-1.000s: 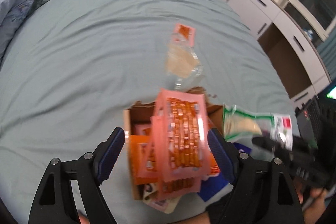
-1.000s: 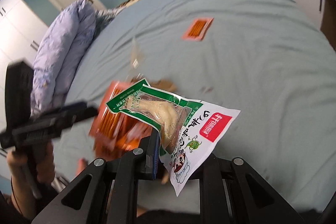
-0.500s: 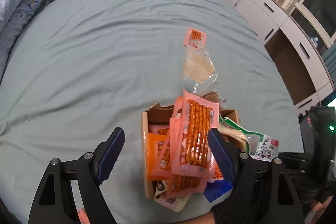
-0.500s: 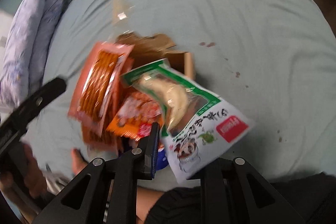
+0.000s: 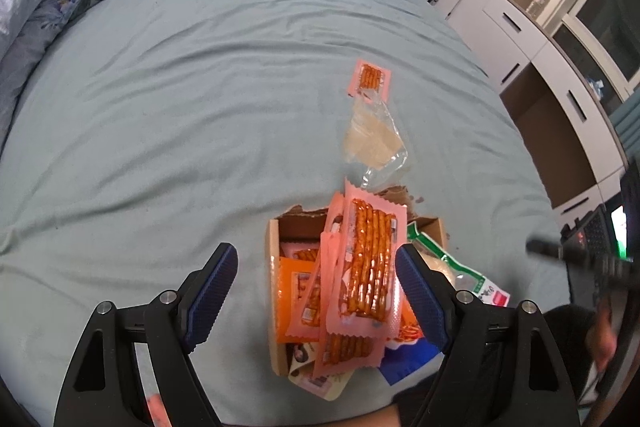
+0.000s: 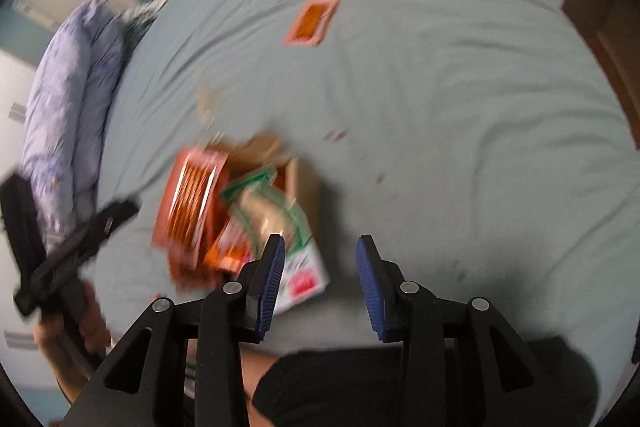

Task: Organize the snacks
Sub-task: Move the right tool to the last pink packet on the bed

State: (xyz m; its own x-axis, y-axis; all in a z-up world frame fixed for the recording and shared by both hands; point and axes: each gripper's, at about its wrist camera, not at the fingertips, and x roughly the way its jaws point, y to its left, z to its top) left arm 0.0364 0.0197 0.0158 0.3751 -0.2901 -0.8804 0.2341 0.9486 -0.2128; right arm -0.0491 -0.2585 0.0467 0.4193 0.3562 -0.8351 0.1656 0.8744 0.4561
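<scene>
Two wrist views over a bed [image 5: 160, 115] covered with a pale green sheet. A cardboard box [image 5: 275, 267] sits on the sheet, crammed with snack packets that spill past its near edge. Uppermost is a pink packet of orange sticks [image 5: 370, 267], standing tilted above the box with similar pink and orange packets beneath it. A green-and-white packet [image 6: 280, 223] lies on the right side of the box, its white end with a red label hanging over the rim onto the sheet; in the left wrist view the same packet shows at the box's right edge.

The left tongs [image 5: 316, 291] are spread wide, the pink packet seen in the gap between the fingers but not pressed by either pad. The right tongs [image 6: 320, 275] are opening, with only bare sheet between them; the green-and-white packet lies just beside and partly behind the left finger [image 6: 270, 279], free of the pads.

Farther up the bed lie a small pink packet [image 5: 369, 79] and, between it and the box, a clear crumpled wrapper [image 5: 374, 143]. A lilac pillow [image 6: 68, 107] rests at the bed's left side; white cabinets [image 5: 520, 27] line the right wall.
</scene>
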